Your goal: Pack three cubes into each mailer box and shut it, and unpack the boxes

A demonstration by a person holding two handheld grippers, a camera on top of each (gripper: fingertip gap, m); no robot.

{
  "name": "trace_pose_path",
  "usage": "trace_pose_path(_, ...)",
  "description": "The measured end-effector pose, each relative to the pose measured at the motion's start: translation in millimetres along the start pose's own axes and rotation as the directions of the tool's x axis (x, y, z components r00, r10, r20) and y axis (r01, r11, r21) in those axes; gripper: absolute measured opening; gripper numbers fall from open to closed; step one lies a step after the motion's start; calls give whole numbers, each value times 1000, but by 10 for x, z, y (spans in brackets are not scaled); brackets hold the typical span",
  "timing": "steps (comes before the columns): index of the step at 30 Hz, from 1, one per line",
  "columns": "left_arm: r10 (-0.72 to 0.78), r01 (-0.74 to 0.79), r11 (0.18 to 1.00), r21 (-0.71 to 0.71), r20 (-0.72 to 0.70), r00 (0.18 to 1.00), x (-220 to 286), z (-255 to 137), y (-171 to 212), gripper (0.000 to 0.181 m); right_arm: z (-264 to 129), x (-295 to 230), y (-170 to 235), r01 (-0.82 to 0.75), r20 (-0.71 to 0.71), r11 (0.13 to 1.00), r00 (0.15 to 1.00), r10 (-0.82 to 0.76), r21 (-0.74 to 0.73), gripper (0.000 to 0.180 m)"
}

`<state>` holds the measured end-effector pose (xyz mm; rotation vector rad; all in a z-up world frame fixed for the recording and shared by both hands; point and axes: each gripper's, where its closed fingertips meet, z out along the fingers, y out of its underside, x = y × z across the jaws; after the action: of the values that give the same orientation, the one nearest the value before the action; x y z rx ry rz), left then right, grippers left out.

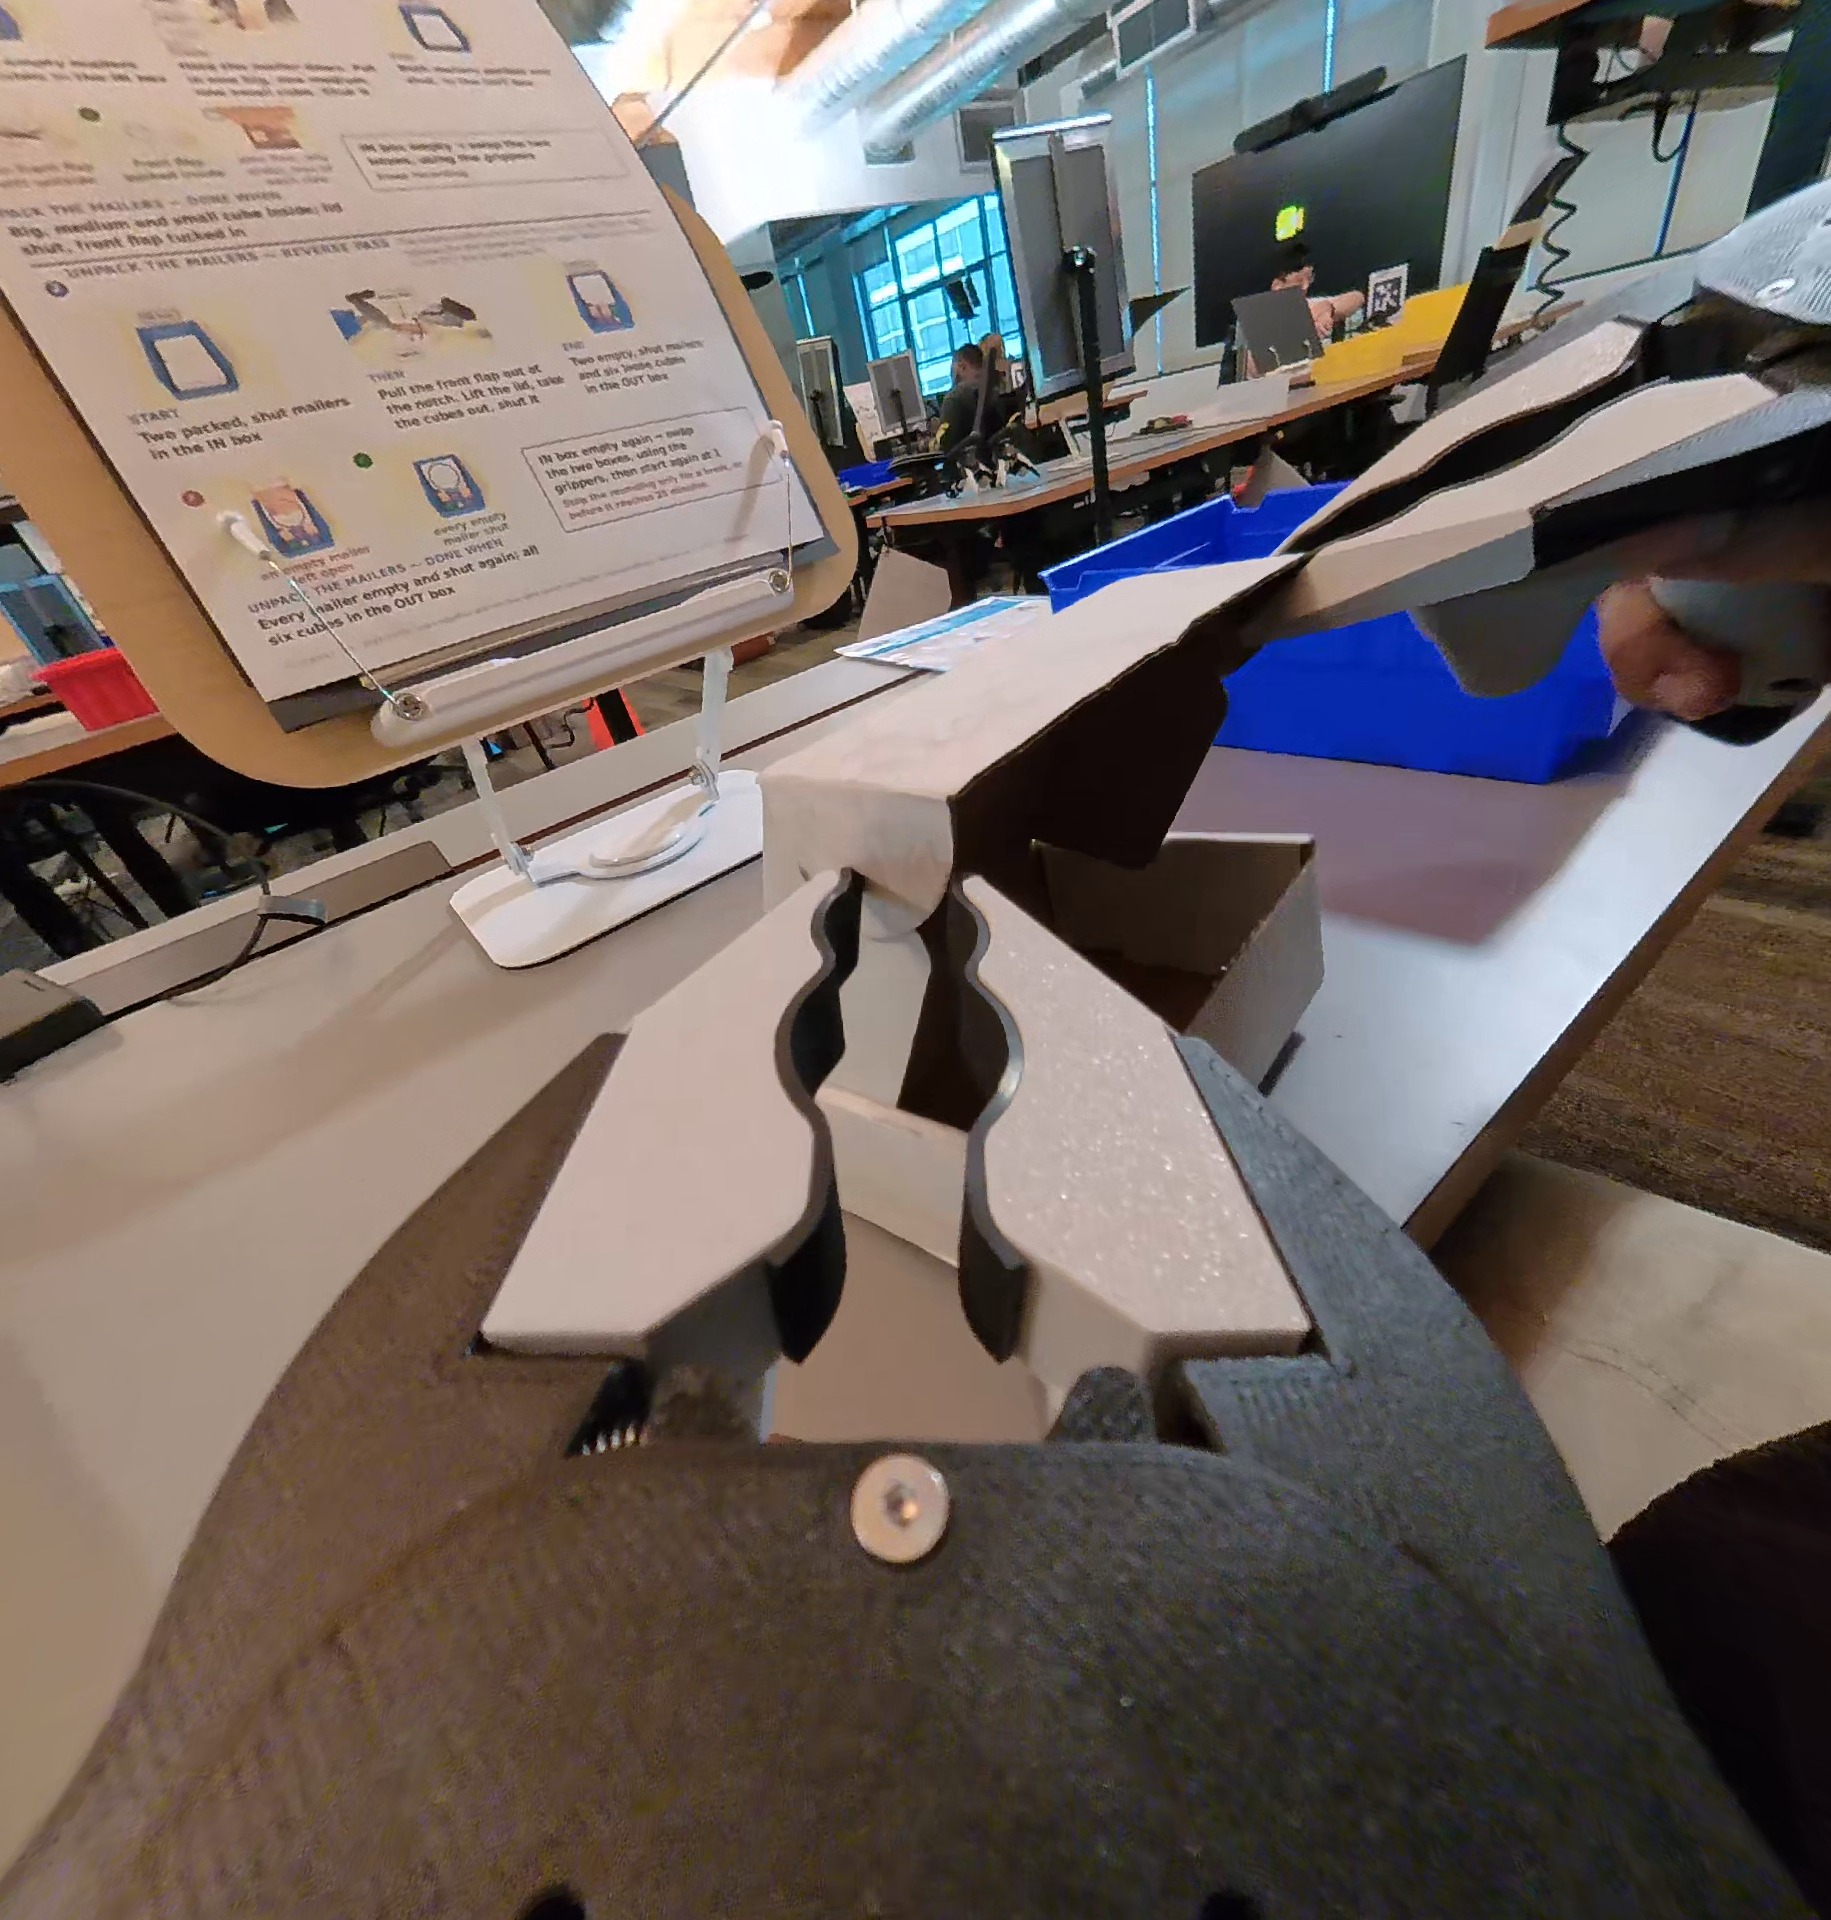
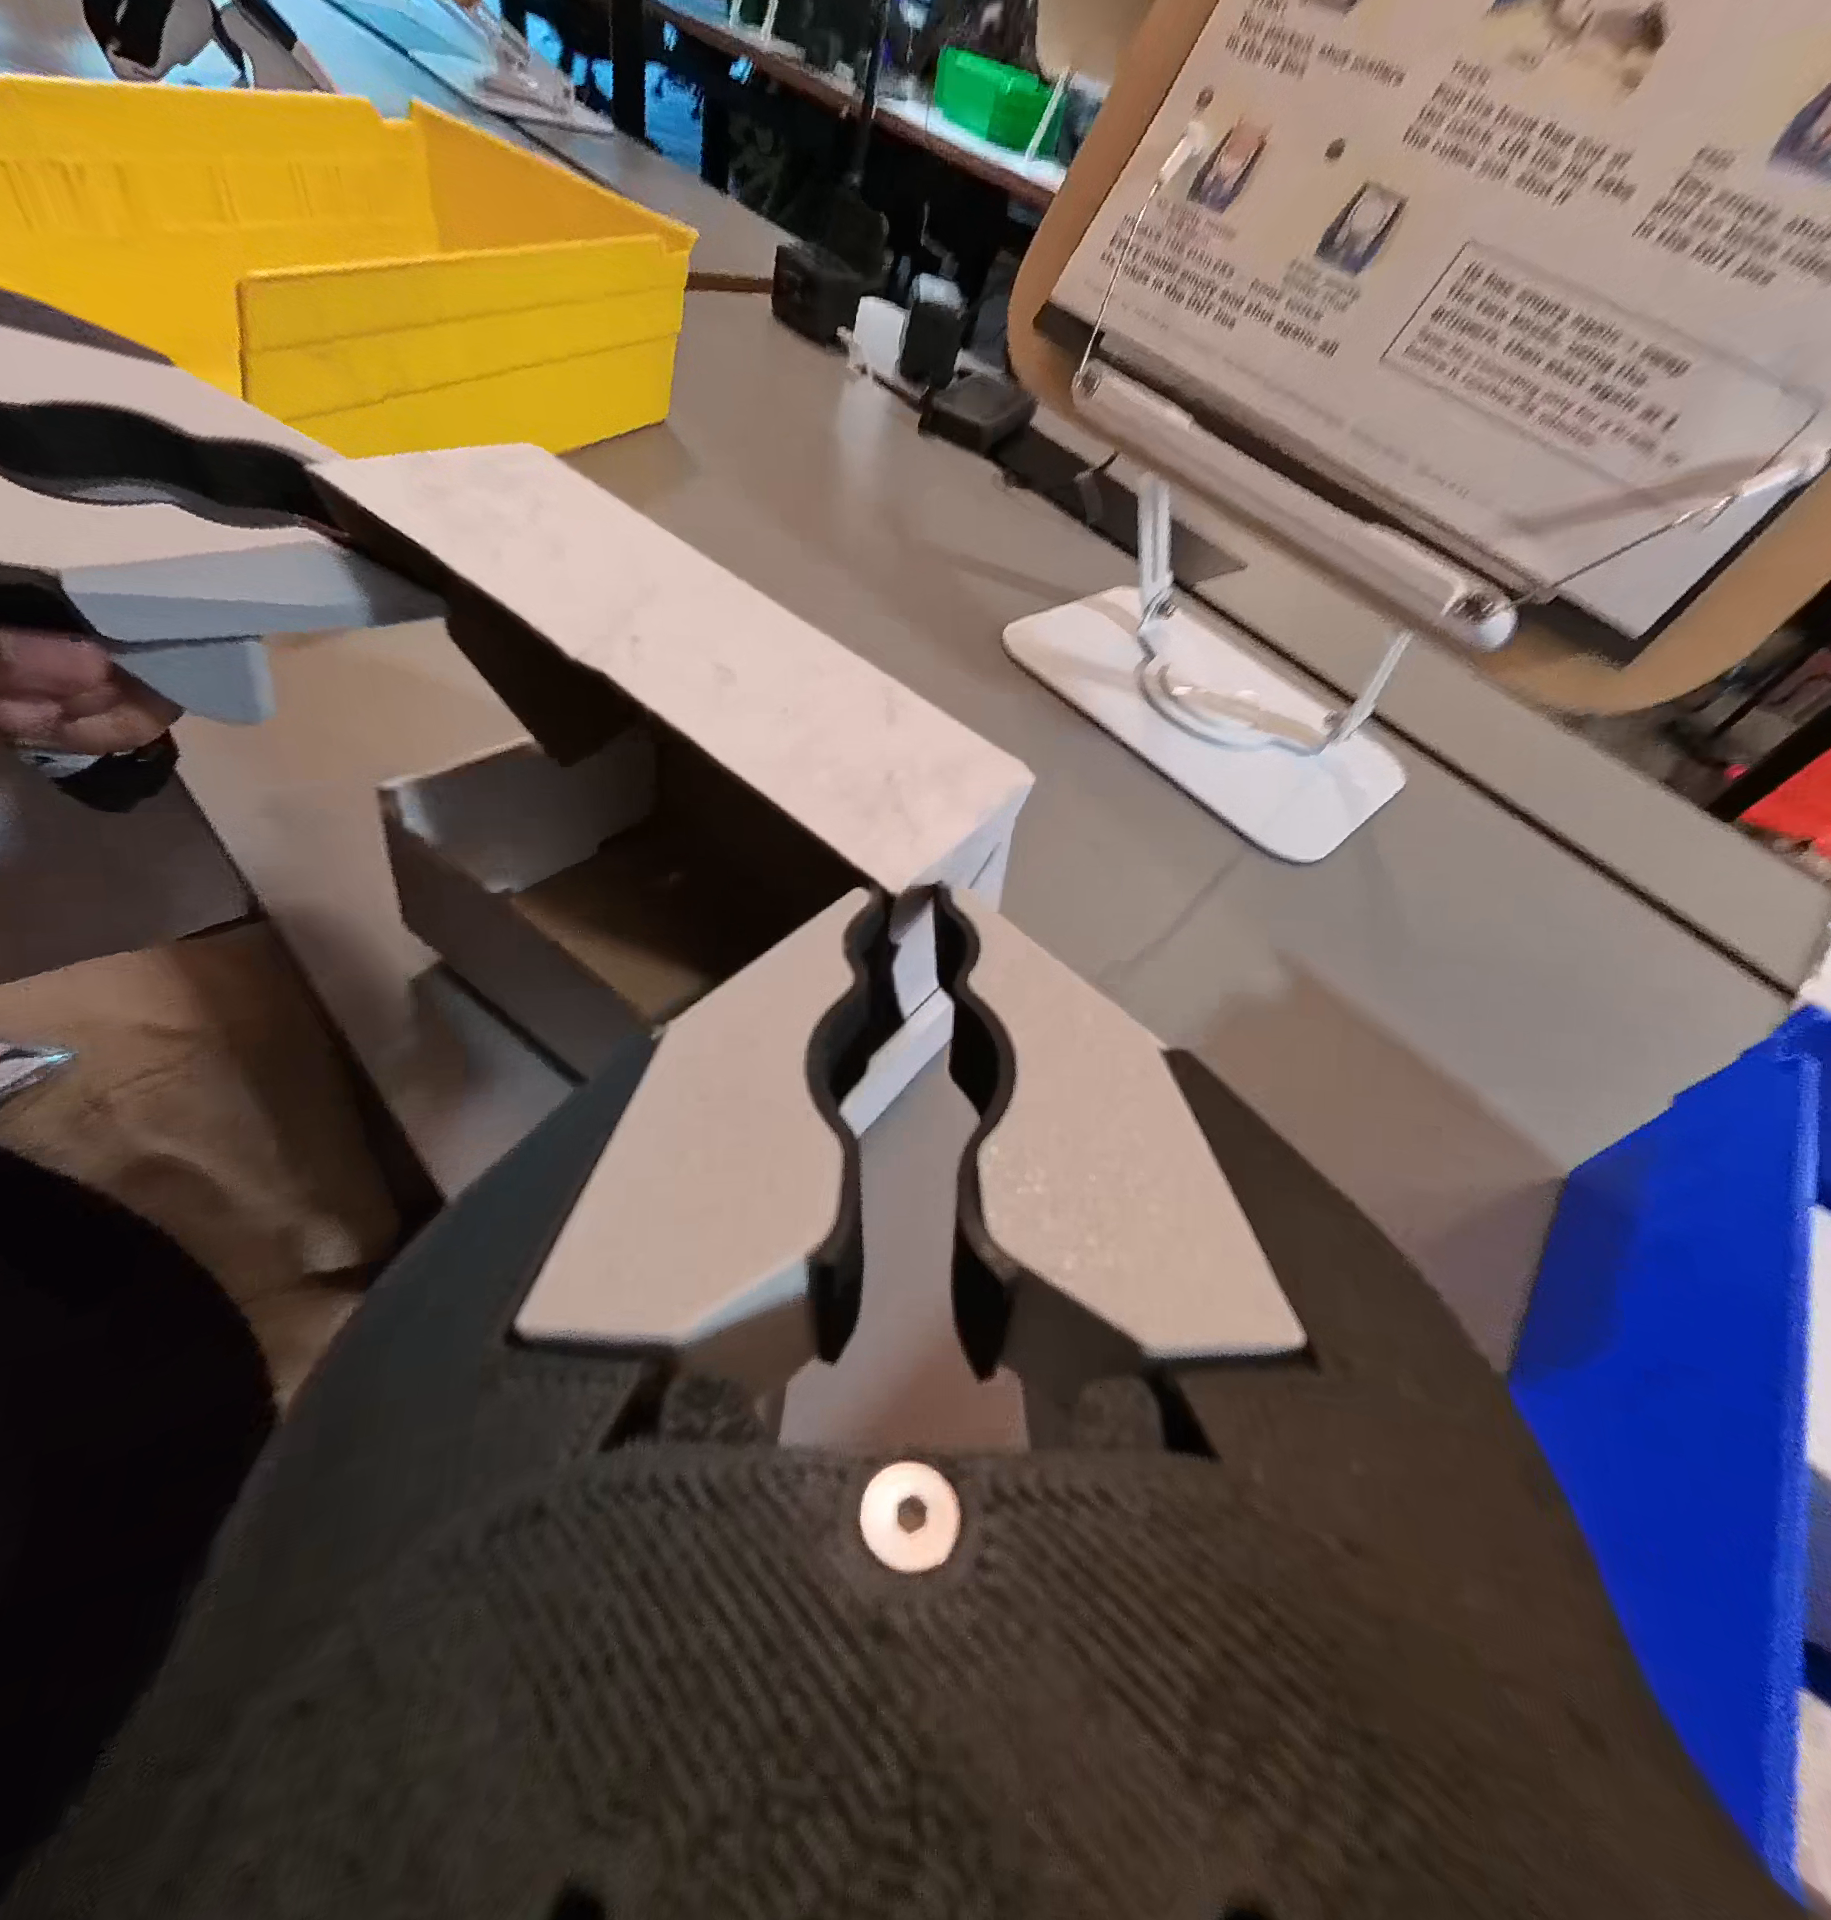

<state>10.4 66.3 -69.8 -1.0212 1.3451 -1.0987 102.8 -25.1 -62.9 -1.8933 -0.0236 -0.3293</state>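
Left claw (image 1: 900, 894): nearest in the left wrist view; its 2 fingers are pinched together on the front flap of the lid (image 1: 1025, 675), at the lid's left corner.
Right claw (image 2: 916, 904): nearest in the right wrist view; fingers closed on the flap edge at the lid's other corner. In the left wrist view it reaches in from the right, tips on the lid edge.
Lid: white outside, brown inside, held raised and slanted above the tray by both claws.
Mailer box (image 2: 537, 883): open, resting on the grey table (image 2: 1254, 935) near its front edge, between the 2 claws. The part of the inside that shows is bare brown card; the rest is hidden under the lid.
Hand (image 1: 1680, 665): wraps the right claw's grip.
Blue bin (image 1: 1410, 665): just behind the box on the right side of the table.
Yellow bin (image 2: 454, 301): behind the box on the left side.
Instruction stand (image 1: 599, 852): white base on the table behind the box, carrying a printed sheet on a tan board.
Background: desks, monitors and seated people, well apart from the table.
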Motion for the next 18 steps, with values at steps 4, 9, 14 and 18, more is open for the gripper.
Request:
trace_pose_path(4, 9, -9, 1000, -15, 4, 1000, -28, 4, 27, 12, -17, -69, 47, -82, 62, 994, 994, 87, -79, 7)
trace_pose_path(9, 35, -35, 998, -55, -2, 999, -10, 10, 87, 10, -23, -80, 98, -59, 47, 993, 997, 64, -105, 6)
trace_pose_path(14, 118, -117, 983, -140, 3, 993, 12, -20, 178, 7, -43, -174, 202, -50, 63, 990, 996, 58, -131, 6)
trace_pose_path(18, 78, -79, 979, -187, -11, 997, 74, -113, 285, 6, -63, -302, 320, -34, 79, 988, 996, 47, -151, 6)
